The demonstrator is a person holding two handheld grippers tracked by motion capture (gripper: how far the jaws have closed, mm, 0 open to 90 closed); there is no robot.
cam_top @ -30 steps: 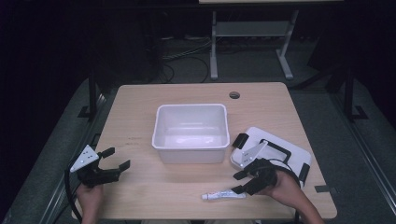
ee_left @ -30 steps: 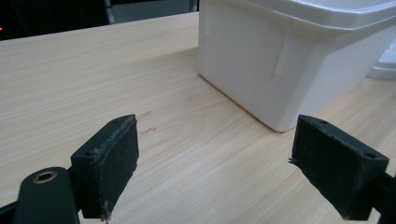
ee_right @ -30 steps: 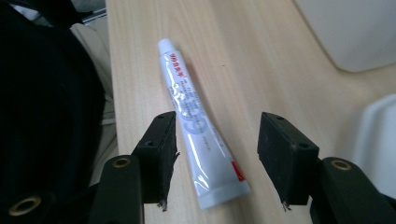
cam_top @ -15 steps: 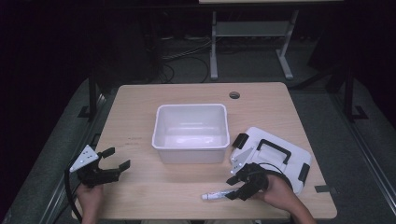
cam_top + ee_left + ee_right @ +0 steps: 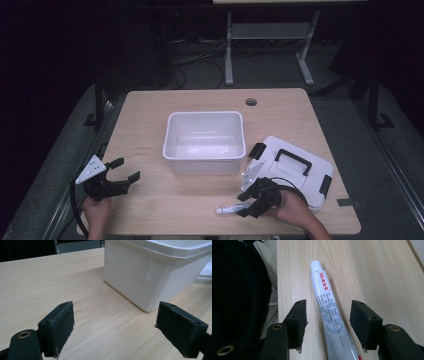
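The right claw point(image 5: 246, 206) stood at the near edge of the bench point(image 5: 150, 115), lowered over a white tube point(image 5: 231, 209) that lay flat on the wood; its jaws were partly open, one on each side of the tube, neither pad touching it. The right gripper view showed what the high view could not: the tube point(image 5: 329, 315) ran lengthwise through the gap, white cap pointing away, red and blue print on its body; clear wood showed between tube and each pad. The left claw point(image 5: 122, 171) was held at the near left corner, jaws wide and holding nothing; the left gripper view put it point(image 5: 122, 325) low over bare bench, facing a corner of the white bin point(image 5: 150, 272). From above, the bin point(image 5: 172, 150) stood mid-bench, nothing seen inside it; its white lid point(image 5: 305, 160), with black handle and clips, lay just to the right, partly under the right hand.
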